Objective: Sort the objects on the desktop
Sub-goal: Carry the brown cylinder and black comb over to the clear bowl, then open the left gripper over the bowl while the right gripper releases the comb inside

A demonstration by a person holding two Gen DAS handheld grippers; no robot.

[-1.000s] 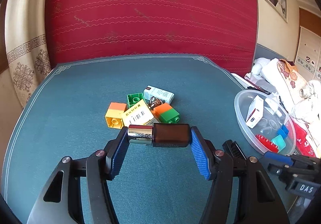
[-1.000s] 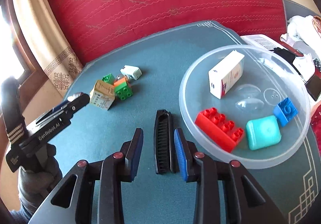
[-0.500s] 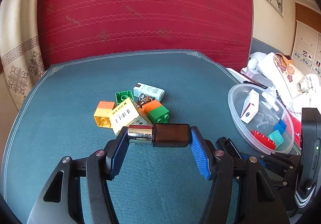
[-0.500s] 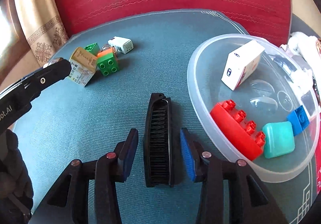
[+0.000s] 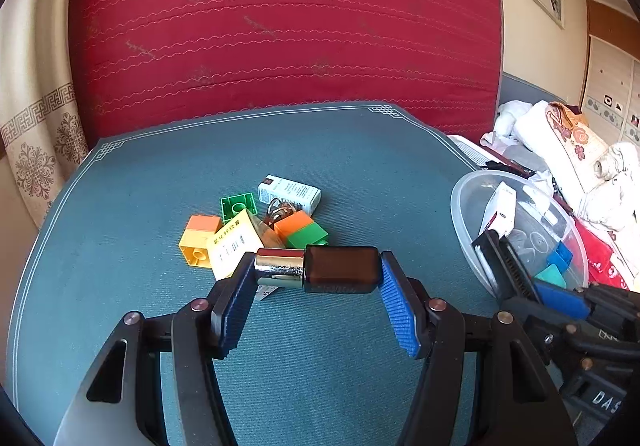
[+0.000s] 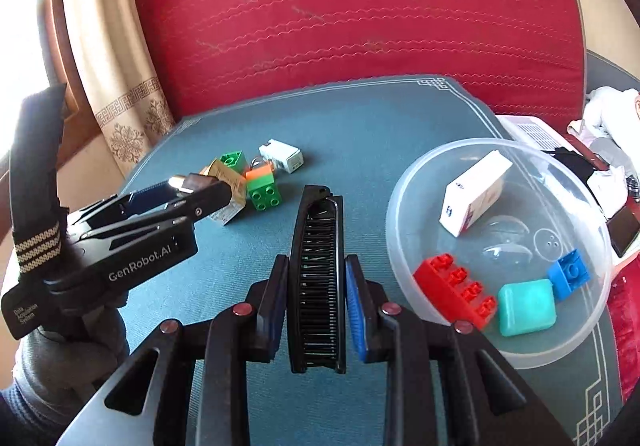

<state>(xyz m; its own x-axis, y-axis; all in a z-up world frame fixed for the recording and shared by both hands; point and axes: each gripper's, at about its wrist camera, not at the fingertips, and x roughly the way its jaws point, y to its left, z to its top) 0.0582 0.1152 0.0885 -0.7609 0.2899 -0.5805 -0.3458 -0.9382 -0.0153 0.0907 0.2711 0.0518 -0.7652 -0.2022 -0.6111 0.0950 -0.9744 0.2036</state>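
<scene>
Gripping a small brown bottle with a silver cap point(image 5: 318, 272) end to end, the left claw point(image 5: 318, 274) hid whatever lay straight beneath it; a white scrap of paper showed just under the cap, too little of it to read. The bottle lay crosswise between the blue pads point(image 5: 236, 306), its cap against the left pad and its dark body against the right one. Any label on it could not be made out.

Just beyond that claw sat a cluster: a yellow carton point(image 5: 234, 246) with a barcode and print too small to read, an orange-and-yellow block point(image 5: 198, 240), a green block point(image 5: 238, 202), an orange-and-green block point(image 5: 302, 228), a white box point(image 5: 290, 194) with unreadable text, and a metal ring point(image 5: 280, 212) half hidden among them.

The right claw point(image 6: 316, 310) was clamped on a black comb point(image 6: 316, 278), held lengthwise with its teeth facing up and its far end reaching past the fingertips. To that claw's right stood a clear plastic bowl point(image 6: 400, 186) holding a red brick point(image 6: 454, 296), a teal case point(image 6: 526, 306), a blue block point(image 6: 568, 274) and a white carton point(image 6: 474, 192) whose print was illegible. The left tool's body read "GenRobot.AI" in the right wrist view. Everything rested on a teal cloth-covered table point(image 6: 360, 126).
</scene>
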